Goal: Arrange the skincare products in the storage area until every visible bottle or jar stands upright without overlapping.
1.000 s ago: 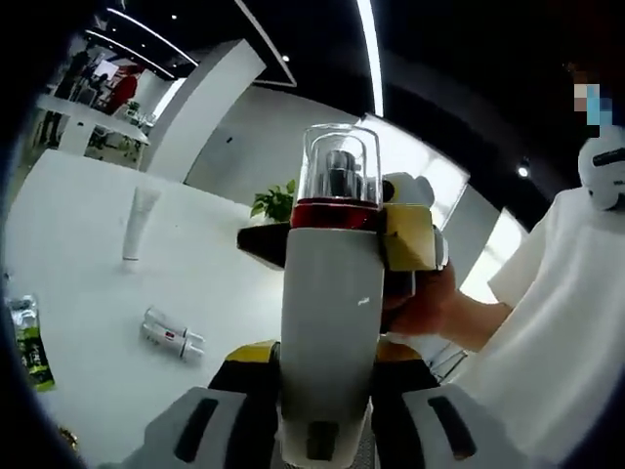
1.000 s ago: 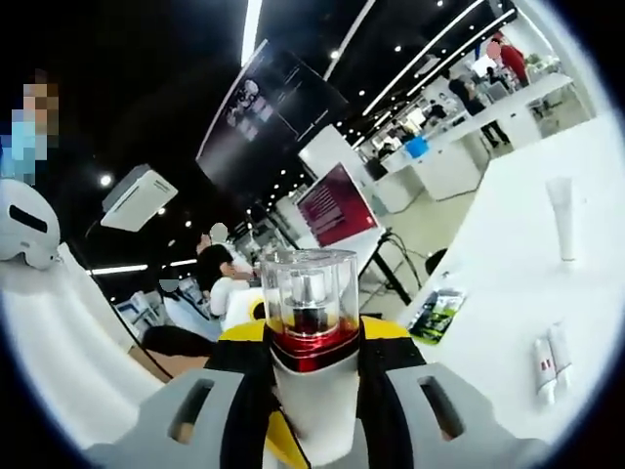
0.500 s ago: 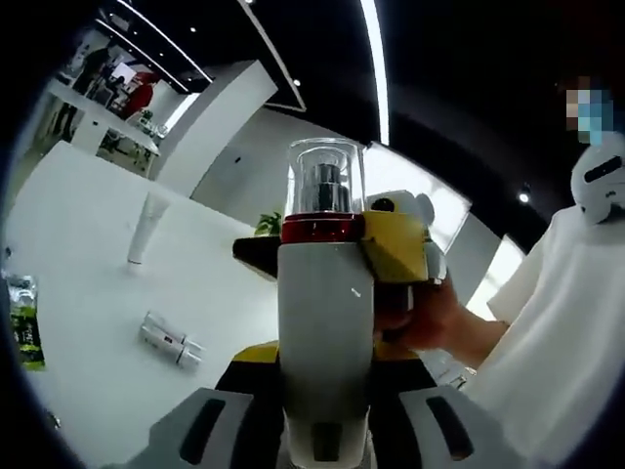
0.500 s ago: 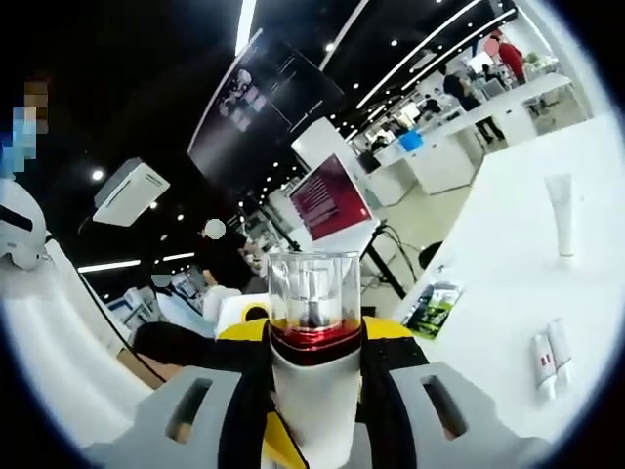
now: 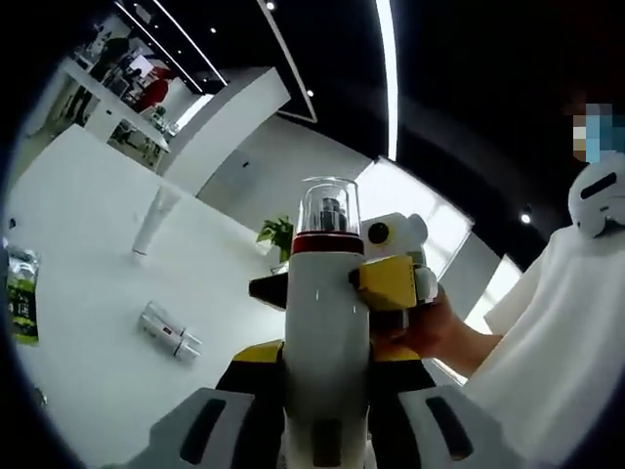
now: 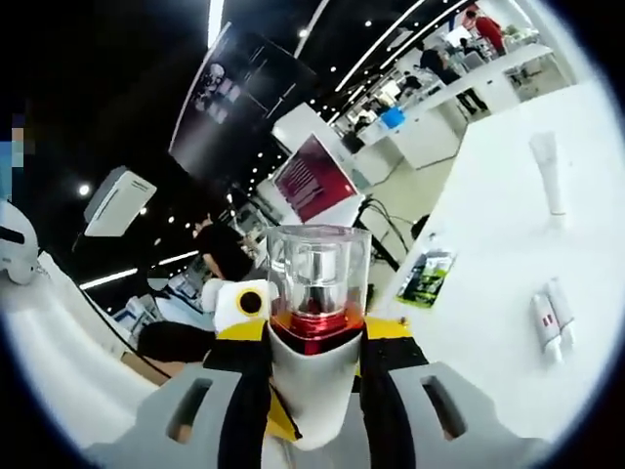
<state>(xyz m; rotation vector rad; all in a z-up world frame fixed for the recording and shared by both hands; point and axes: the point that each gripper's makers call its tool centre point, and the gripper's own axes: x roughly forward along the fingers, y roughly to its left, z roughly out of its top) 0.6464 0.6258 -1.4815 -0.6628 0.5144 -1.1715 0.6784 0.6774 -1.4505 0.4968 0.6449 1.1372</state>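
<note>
You have the white pump bottle point(image 5: 325, 322) pinched between the jaws of both grippers at once — the left gripper point(image 5: 322, 430) clamps its body low, the right gripper point(image 6: 311, 410) clamps it just under the red collar, clear cap up. On the white table point(image 5: 88, 254) behind, a white tube point(image 5: 156, 221) stands on its cap, two small bottles point(image 5: 168, 332) lie flat side by side, and a green sachet point(image 5: 21, 308) sits near the edge.

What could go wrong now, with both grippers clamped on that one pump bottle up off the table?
The left gripper and right gripper both hold the white pump bottle in the air; uneven release could drop or tip it. Its clear cap might pop off under pressure. Setting it down may knock the paired tubes lying flat on the table.
</note>
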